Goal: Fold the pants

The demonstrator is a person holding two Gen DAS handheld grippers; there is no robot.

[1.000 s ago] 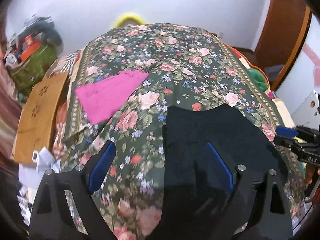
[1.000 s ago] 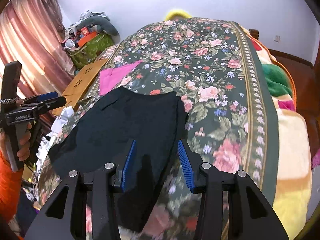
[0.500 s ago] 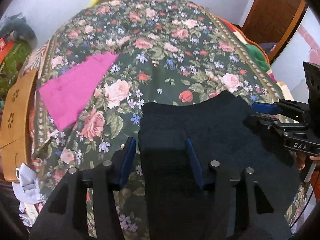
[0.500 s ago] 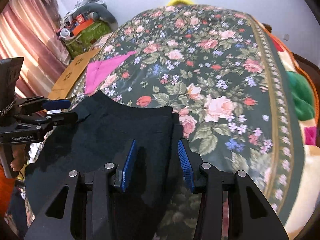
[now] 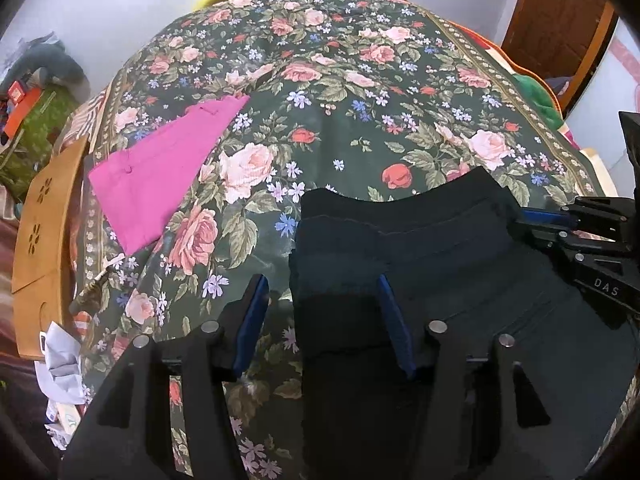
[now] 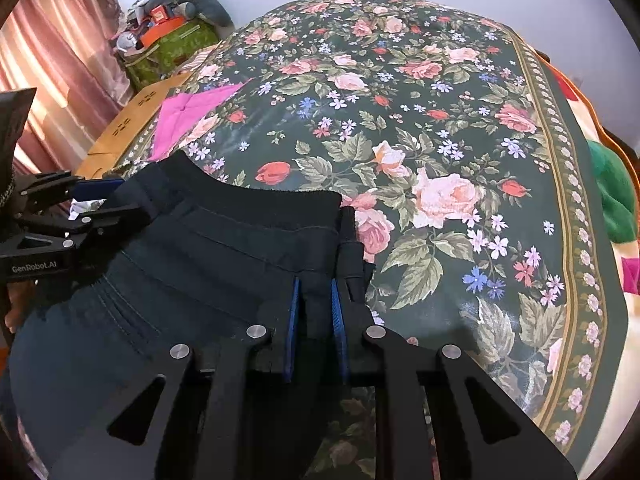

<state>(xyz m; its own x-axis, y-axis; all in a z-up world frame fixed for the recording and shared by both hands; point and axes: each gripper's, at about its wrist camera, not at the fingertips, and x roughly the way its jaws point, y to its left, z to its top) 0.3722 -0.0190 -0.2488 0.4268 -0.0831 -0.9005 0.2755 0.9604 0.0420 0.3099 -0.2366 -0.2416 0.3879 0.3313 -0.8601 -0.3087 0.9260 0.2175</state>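
Pants (image 6: pixel 192 264), dark and spread waistband-up on the floral bed (image 6: pixel 420 92), are at the gripping step: my right tool (image 6: pixel 314 316) pinches the waistband's right corner, my left tool (image 5: pixel 320 320) gapes empty astride the left edge, needing closing next, I judge.

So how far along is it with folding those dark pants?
Early. The dark pants lie spread on the floral bedspread, no fold visible. The right gripper has pinched the waistband's right corner; the left gripper straddles the other corner, open. All folding remains.
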